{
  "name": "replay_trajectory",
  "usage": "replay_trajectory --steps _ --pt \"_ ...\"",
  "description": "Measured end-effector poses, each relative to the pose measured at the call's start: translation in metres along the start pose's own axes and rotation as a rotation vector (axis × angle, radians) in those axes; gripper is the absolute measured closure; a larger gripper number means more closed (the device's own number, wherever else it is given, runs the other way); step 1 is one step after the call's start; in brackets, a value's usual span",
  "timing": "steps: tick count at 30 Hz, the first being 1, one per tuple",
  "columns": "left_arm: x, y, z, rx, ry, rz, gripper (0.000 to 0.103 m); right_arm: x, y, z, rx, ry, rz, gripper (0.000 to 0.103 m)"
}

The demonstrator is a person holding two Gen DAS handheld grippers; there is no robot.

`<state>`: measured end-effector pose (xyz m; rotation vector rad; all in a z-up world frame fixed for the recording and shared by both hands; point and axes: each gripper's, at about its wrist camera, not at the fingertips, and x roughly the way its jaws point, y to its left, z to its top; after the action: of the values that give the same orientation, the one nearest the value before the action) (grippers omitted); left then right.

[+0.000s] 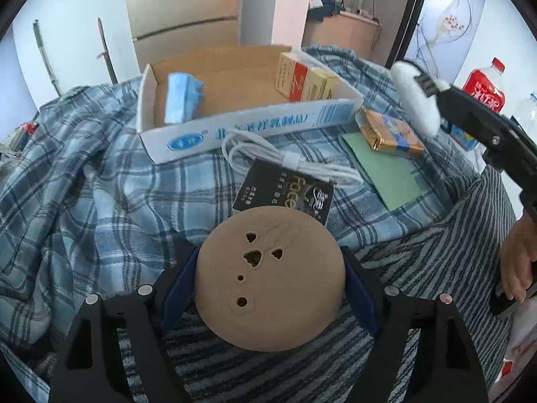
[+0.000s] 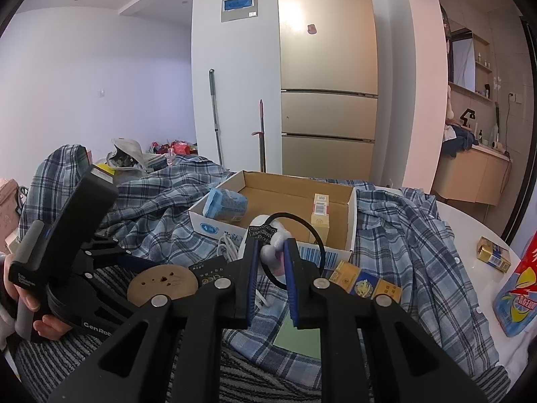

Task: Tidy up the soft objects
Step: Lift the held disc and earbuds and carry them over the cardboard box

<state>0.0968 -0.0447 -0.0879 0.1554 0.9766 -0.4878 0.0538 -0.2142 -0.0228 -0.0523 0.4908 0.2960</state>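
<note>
A flat round tan sponge (image 1: 272, 278) with small holes sits between the blue pads of my left gripper (image 1: 270, 268), over the striped cloth (image 1: 419, 268). Both pads touch its sides. The right wrist view shows the same tan sponge (image 2: 162, 283) low over that cloth, with a person's hand (image 2: 40, 315) on the left gripper's handle. My right gripper (image 2: 273, 255) is shut on a white fluffy item (image 1: 416, 100) with a black tag and a thin black loop (image 2: 303, 226), held in the air to the right of the cardboard box (image 1: 251, 127).
The box holds a blue mask pack (image 1: 183, 97) and cigarette cartons (image 1: 305, 80). On the plaid shirt (image 1: 84, 201) lie a white cable (image 1: 255, 154), a black sachet (image 1: 285, 191), a gold pack (image 1: 389, 131) and a green card (image 1: 386, 171). A red-labelled bottle (image 1: 485, 90) stands at the right.
</note>
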Motion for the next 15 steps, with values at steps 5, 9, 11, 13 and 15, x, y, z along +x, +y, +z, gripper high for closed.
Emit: replay_trajectory --steps 5,9,11,13,15 --pt "-0.032 -0.009 -0.009 0.039 -0.178 0.072 0.023 -0.002 -0.001 0.0 0.01 -0.021 0.001 0.088" --pt "-0.065 -0.02 -0.019 0.089 -0.366 0.11 0.023 -0.01 -0.002 0.0 0.013 -0.064 -0.001 0.088" --pt "-0.084 -0.022 -0.026 0.092 -0.48 0.123 0.023 -0.014 -0.002 0.0 0.011 -0.084 -0.007 0.088" --pt "-0.105 -0.021 -0.033 0.079 -0.61 0.151 0.023 -0.019 -0.002 0.0 0.01 -0.103 -0.007 0.088" --pt "-0.117 -0.021 -0.038 0.068 -0.686 0.192 0.023 -0.023 -0.002 0.001 0.013 -0.121 -0.006 0.088"
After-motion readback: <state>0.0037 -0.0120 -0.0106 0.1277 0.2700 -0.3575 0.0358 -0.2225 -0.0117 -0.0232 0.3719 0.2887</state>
